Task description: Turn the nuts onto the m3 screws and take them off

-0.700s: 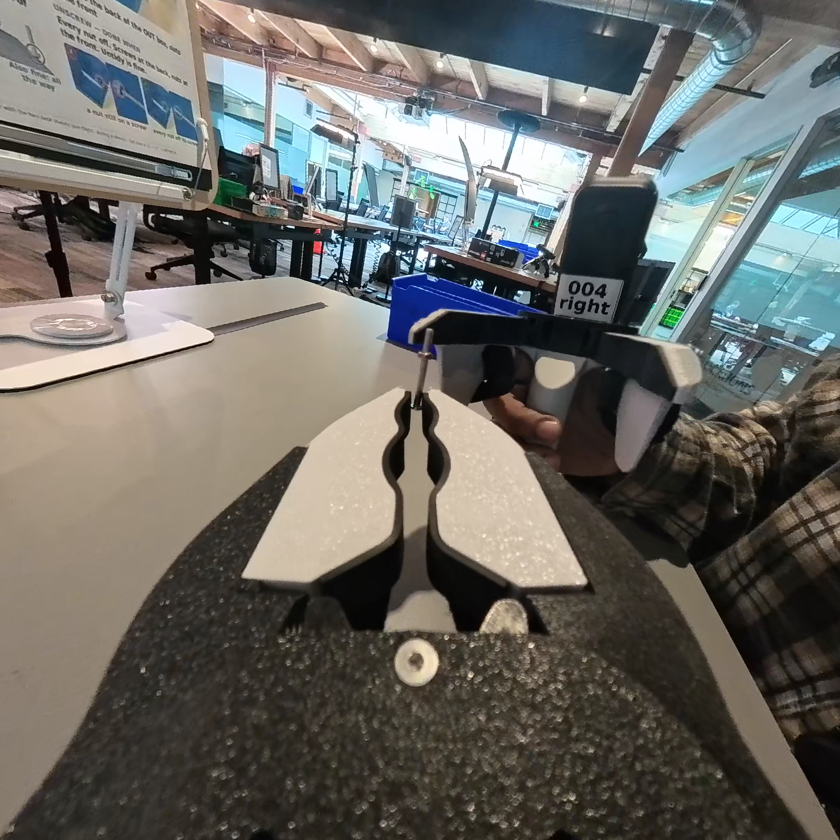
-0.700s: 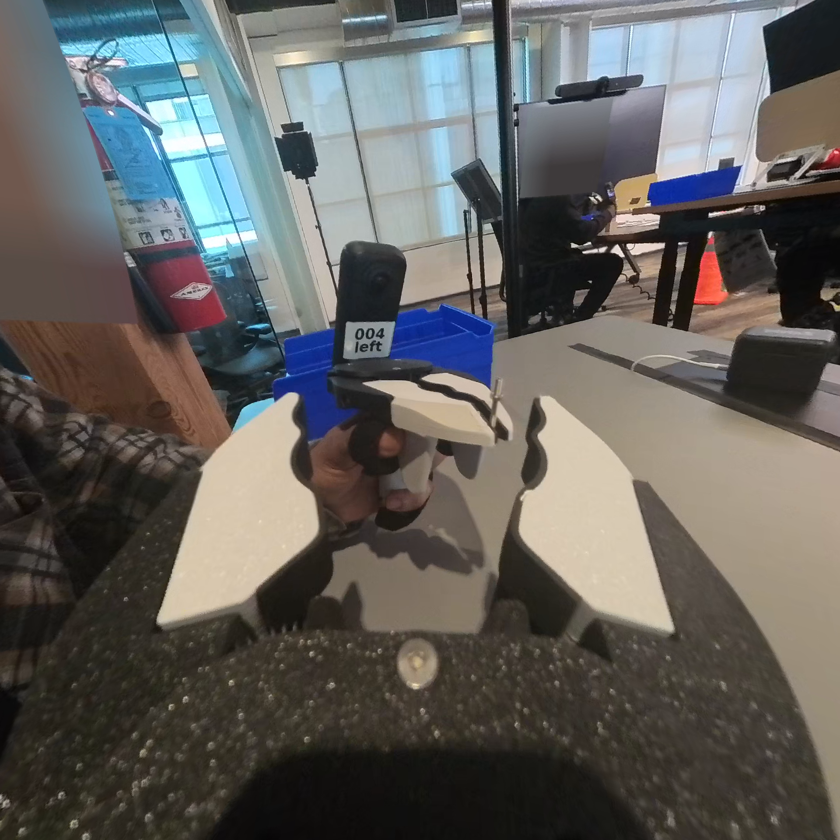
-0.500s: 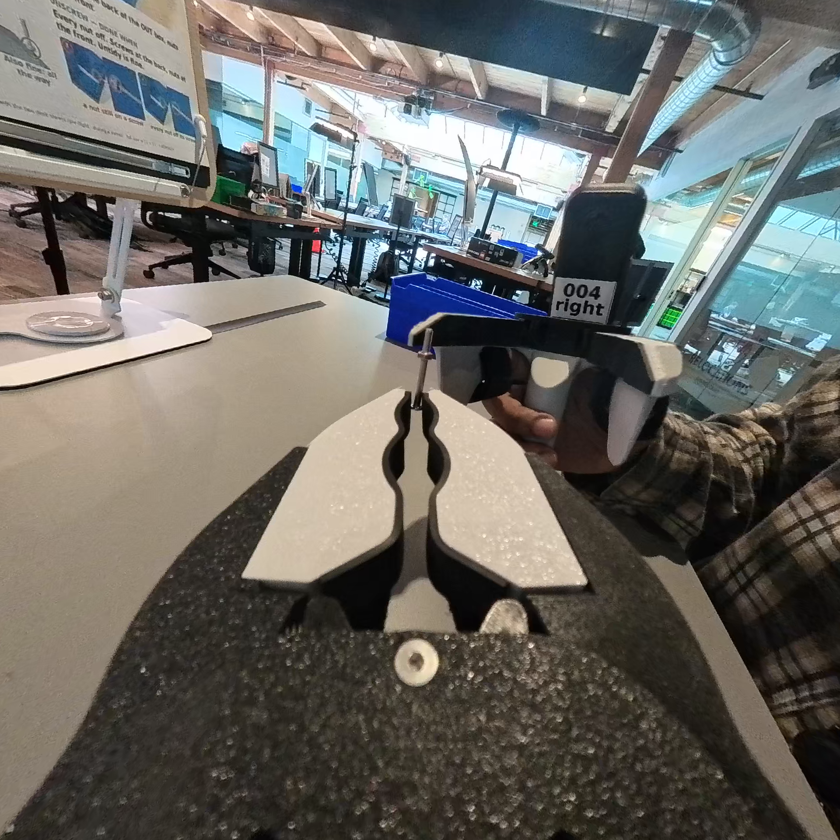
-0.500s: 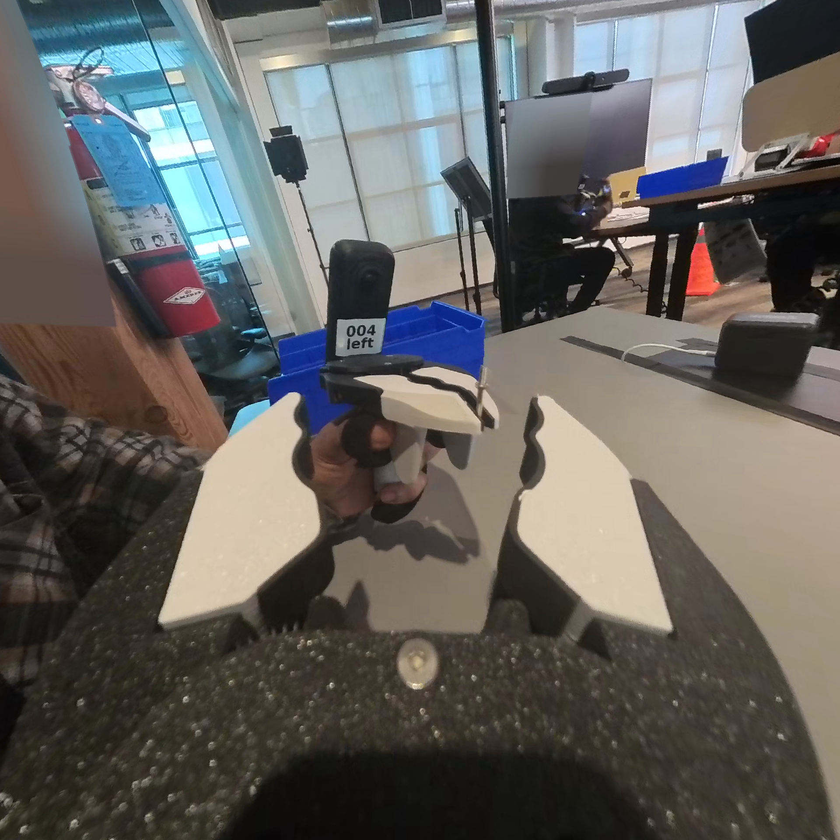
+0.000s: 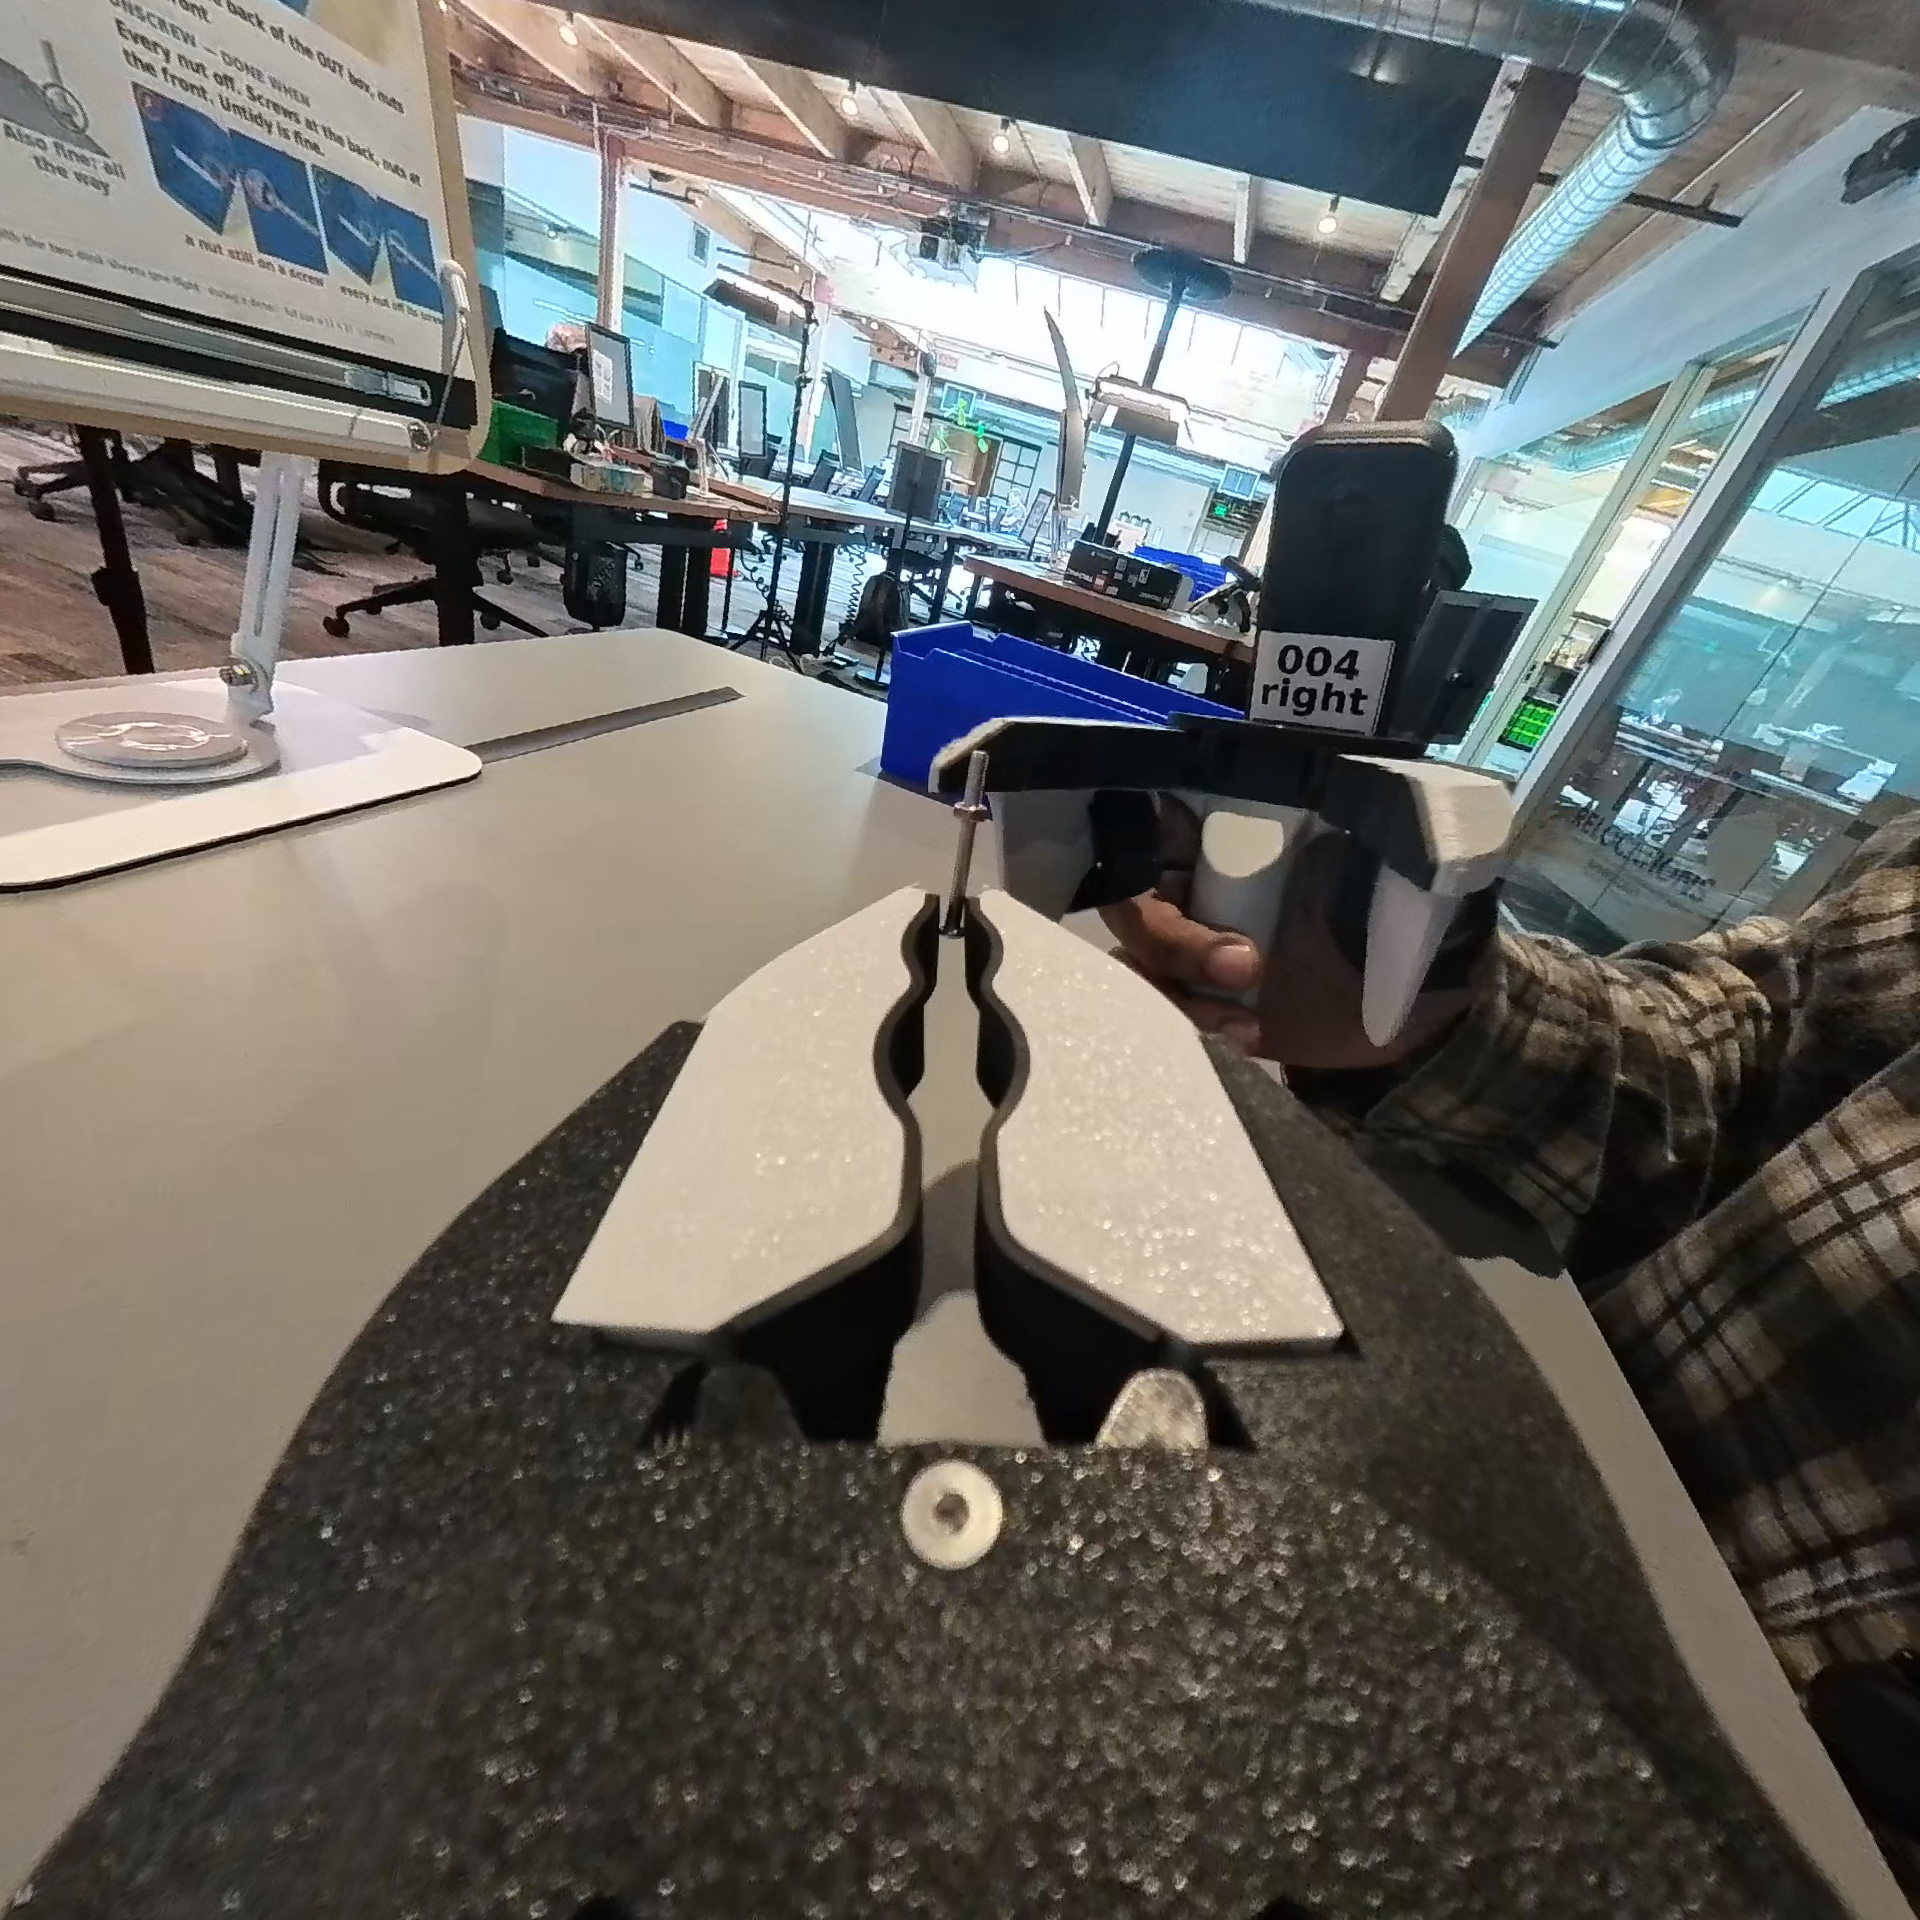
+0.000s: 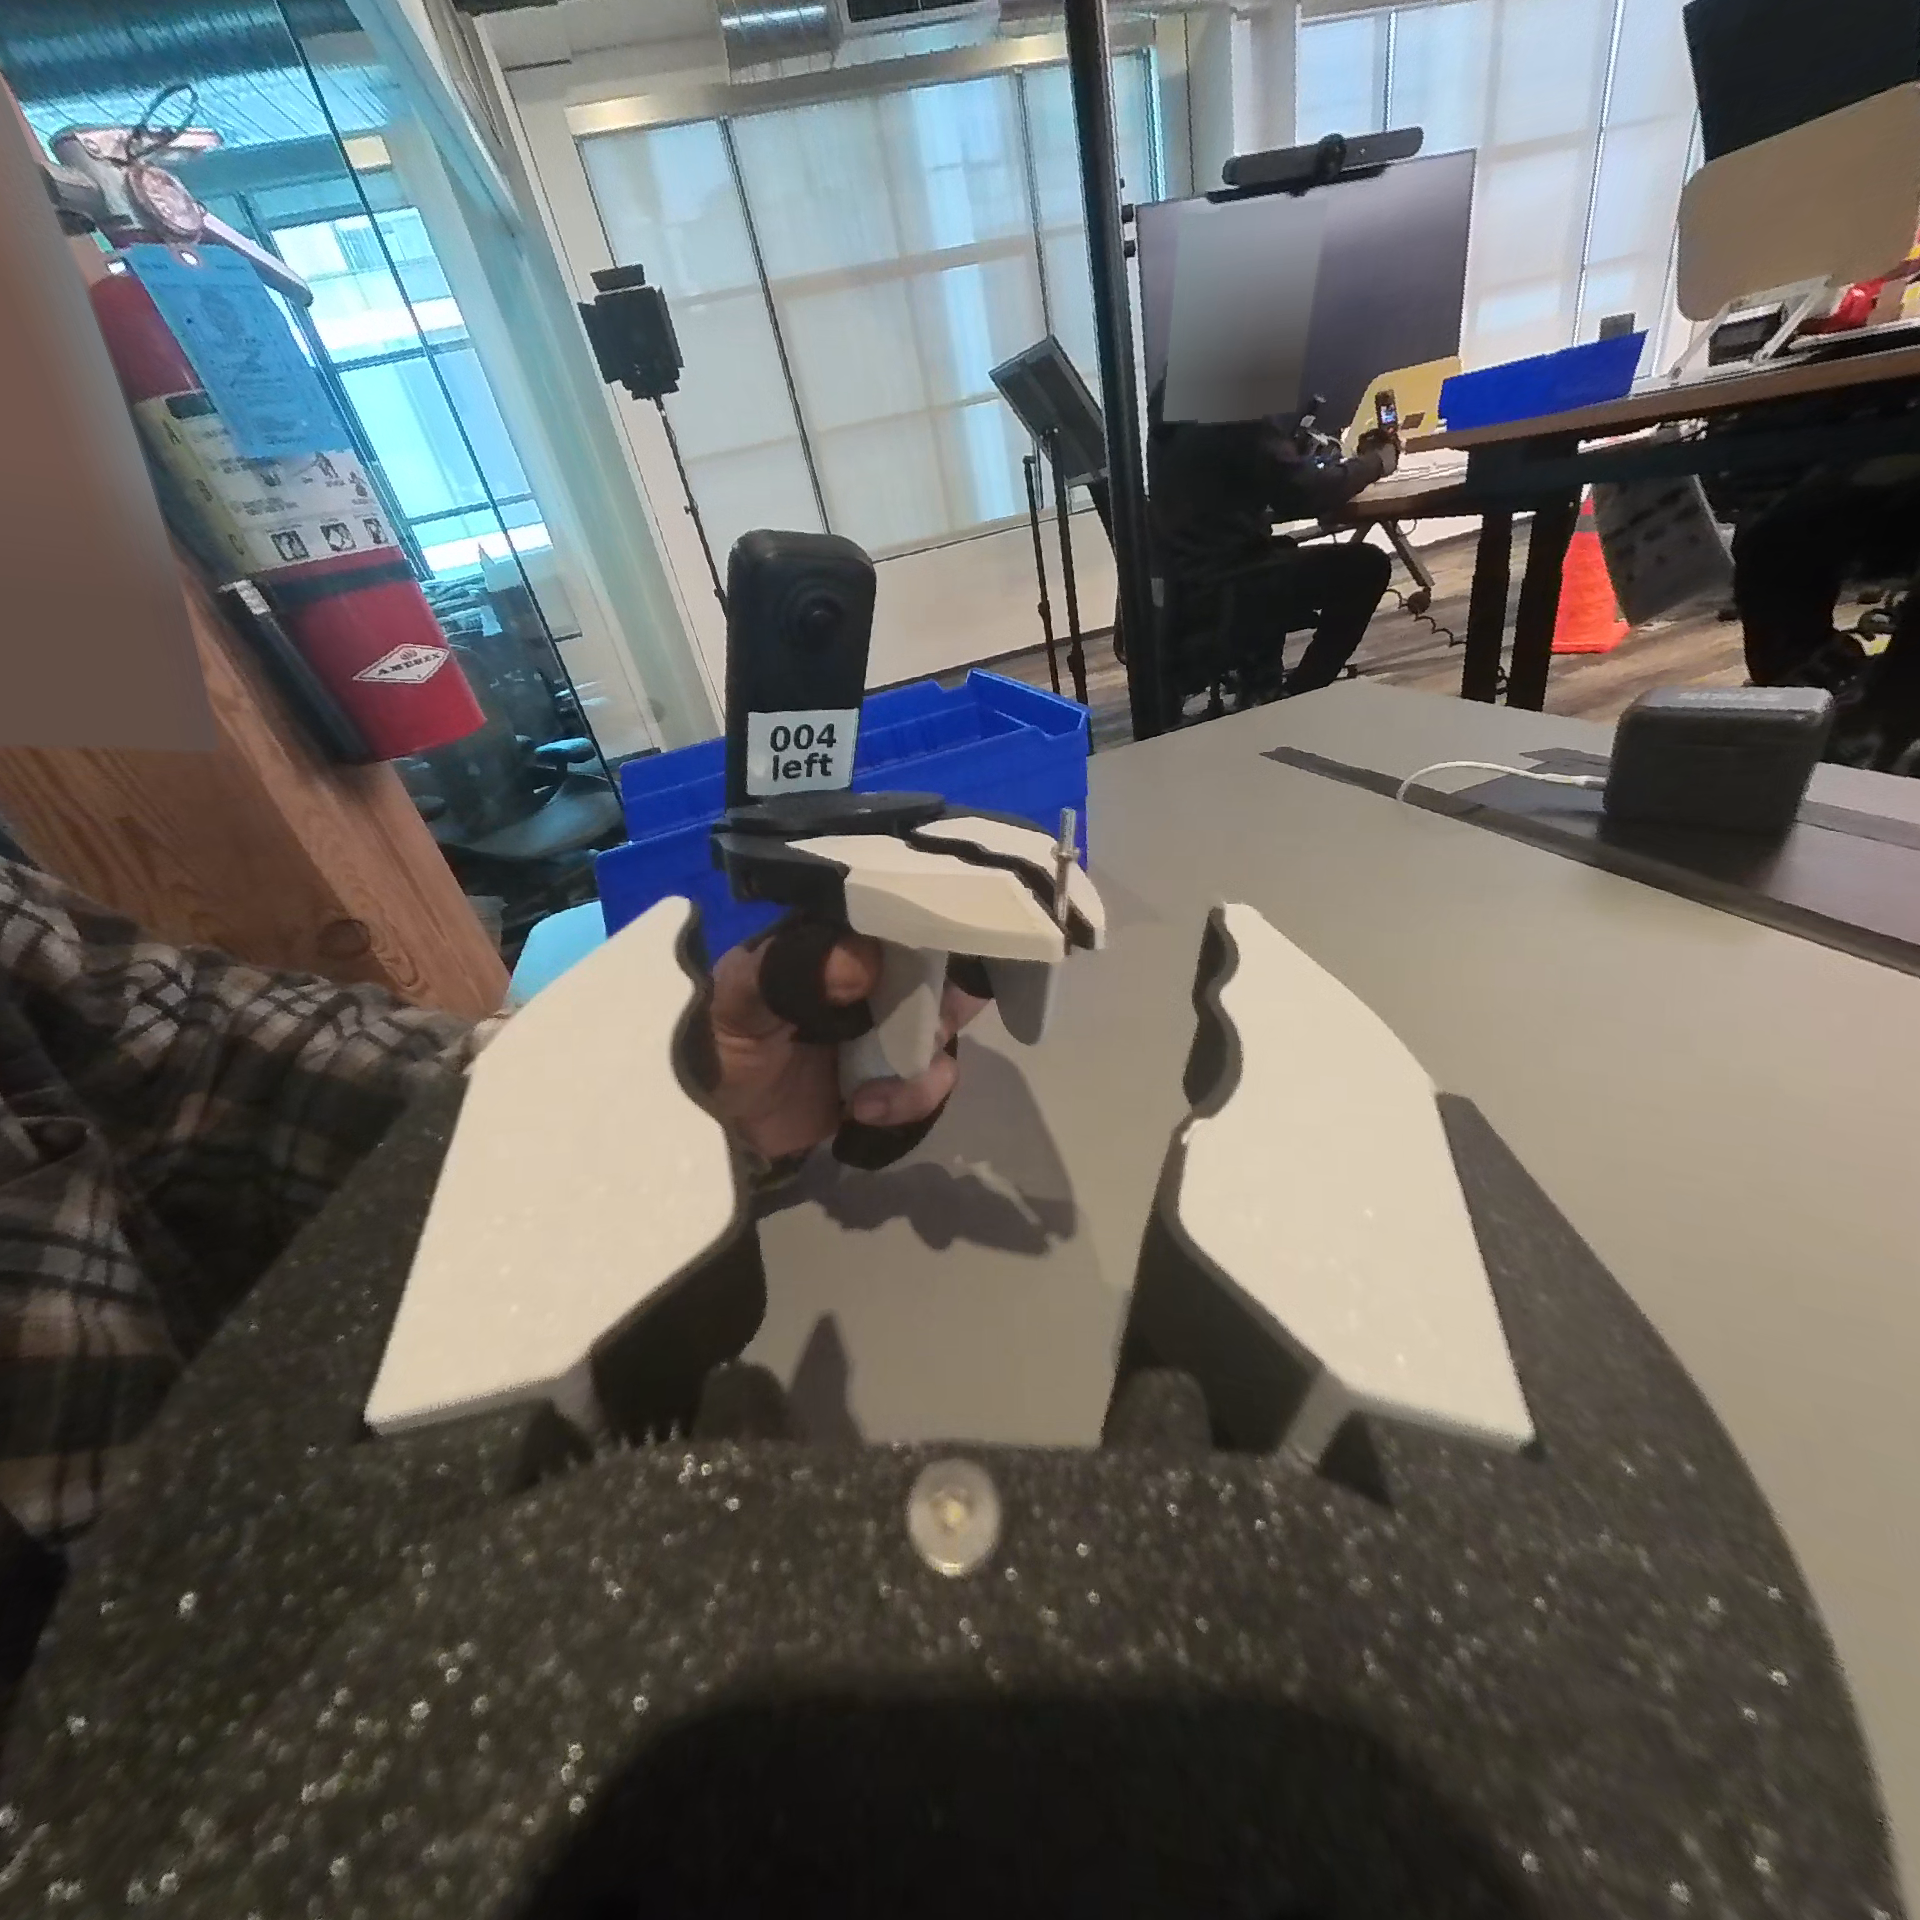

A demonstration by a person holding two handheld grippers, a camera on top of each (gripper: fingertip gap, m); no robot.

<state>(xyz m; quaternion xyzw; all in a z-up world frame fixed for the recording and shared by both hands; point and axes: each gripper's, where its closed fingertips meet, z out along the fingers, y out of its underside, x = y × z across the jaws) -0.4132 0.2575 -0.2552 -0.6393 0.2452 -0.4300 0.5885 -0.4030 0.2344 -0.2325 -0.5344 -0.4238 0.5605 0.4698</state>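
My left gripper (image 5: 951,920) is shut on the lower end of a thin m3 screw (image 5: 964,852) and holds it upright above the grey table (image 5: 364,1039). A small nut (image 5: 972,815) sits on the screw near its top. My right gripper (image 5: 1205,800) is open; one of its fingertips (image 5: 951,756) is right beside the screw's top. In the right wrist view my right gripper (image 6: 951,920) stands wide open and empty. The left gripper (image 6: 1081,925) with the screw (image 6: 1064,868) is ahead of it, nearer its right finger (image 6: 1299,1091).
A blue bin (image 5: 997,696) stands at the table's far edge behind both grippers; it also shows in the right wrist view (image 6: 935,769). An instruction board on a white stand (image 5: 156,743) is at the far left. A dark case (image 6: 1714,758) with a white cable lies at the right. My left and right fingertips are right by each other.
Both grippers have drifted only a little. The left stays shut on the screw and the right stays open beside it.
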